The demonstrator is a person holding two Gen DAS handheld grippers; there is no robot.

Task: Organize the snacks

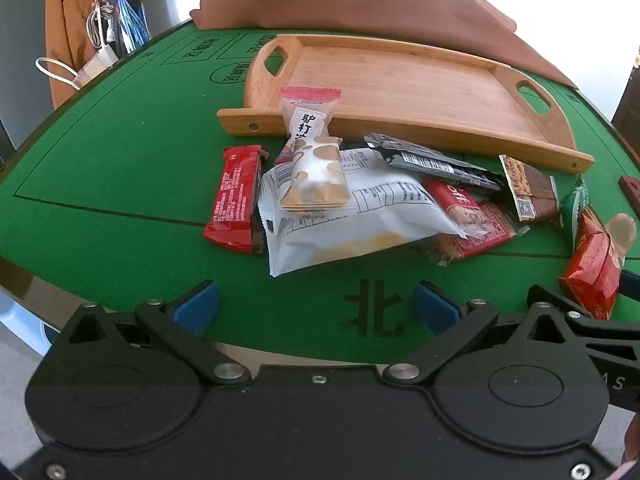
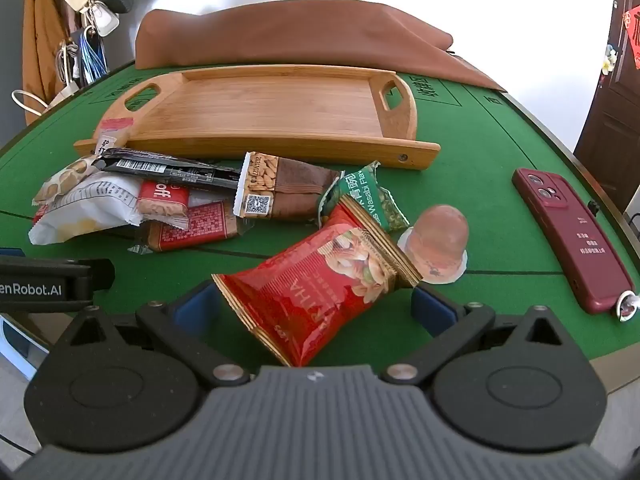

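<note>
Now the spread right hand-held gripper (image 2: 316, 304) frames a glossy red nut packet (image 2: 320, 284), gold-edged, unclamped.

table felt (image 2: 480, 160) green w/ dark printed lines & chars | tray (image 2: 260, 108) light wood grain | cloth (image 2: 280, 32) brown | phone (image 2: 572, 236) dark red | nut pkt (image 2: 320, 292) red w/ gold edges | wasabi pkt (image 2: 372, 200) green | big bag (image 1: 352, 216) white w/ black print | bar (image 1: 236, 200) red | finger pads (image 1: 196, 306) blue
</note>
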